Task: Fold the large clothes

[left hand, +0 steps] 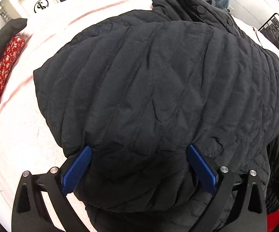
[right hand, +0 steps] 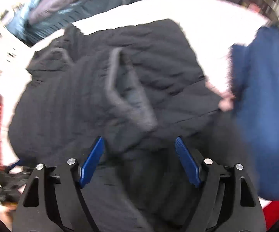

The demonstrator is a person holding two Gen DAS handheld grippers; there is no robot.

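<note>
The black quilted jacket [left hand: 158, 89] lies spread on the pale pink worktop [left hand: 19, 116], its long axis running from 7 o'clock up to its snap-buttoned collar [left hand: 197, 5] at 1 o'clock. The left gripper [left hand: 139, 150] hangs over its near bulge with jaws wide, its pads beside the fabric without pinching it. The right gripper [right hand: 139, 141], in a blurred view, stands open above the jacket, a blue garment [right hand: 265, 106] at 3 o'clock.

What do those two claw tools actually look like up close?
The two look alike. The left claw has two flat blue fingers with a fine gripping texture, bolted onto black angular arms with triangular cut-outs and round silver screws. The right claw has the same blue ribbed fingers on the same black frame. No cables or markings show.
</note>
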